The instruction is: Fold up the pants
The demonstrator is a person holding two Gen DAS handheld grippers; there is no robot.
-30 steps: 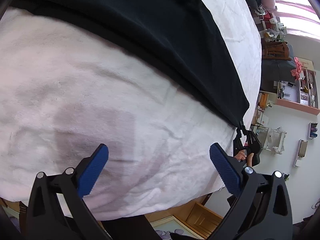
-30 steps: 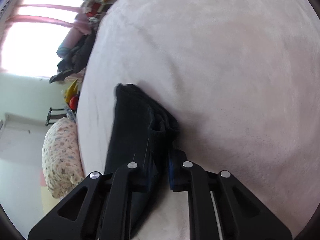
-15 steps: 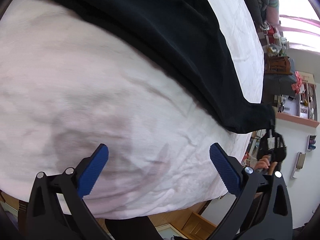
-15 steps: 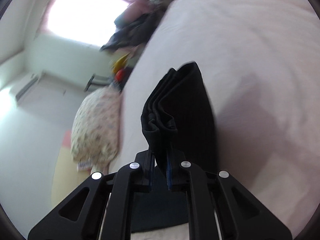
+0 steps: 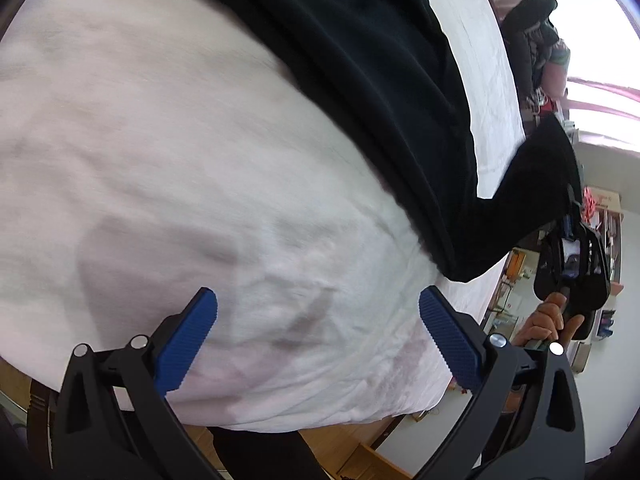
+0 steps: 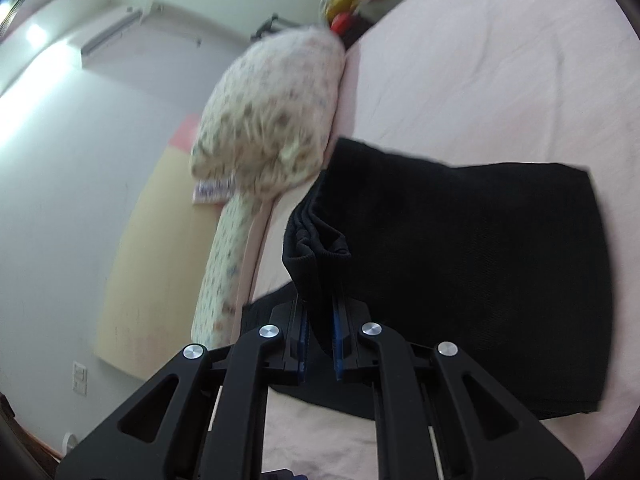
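Black pants [image 5: 360,60] lie across the pale pink bed [image 5: 180,180]. In the left wrist view my left gripper [image 5: 316,332] is open and empty above bare bedding, below and left of the pants. My right gripper [image 5: 572,240] shows at the right edge, lifting the leg ends off the bed. In the right wrist view my right gripper [image 6: 318,344] is shut on the bunched hem of the pants [image 6: 460,272], raised above the rest of the pants, which lie spread flat.
A floral pillow [image 6: 272,120] lies at the bed's far side beside the pants. Dark clothes [image 5: 532,32] are heaped at the far end of the bed. Shelves and clutter [image 5: 600,220] stand beyond the bed edge. Wooden floor [image 5: 352,448] shows below.
My right gripper has lifted the pant leg ends off the bed and carried them over toward the waist end. My left gripper has stayed open and shifted a little over the bedding.
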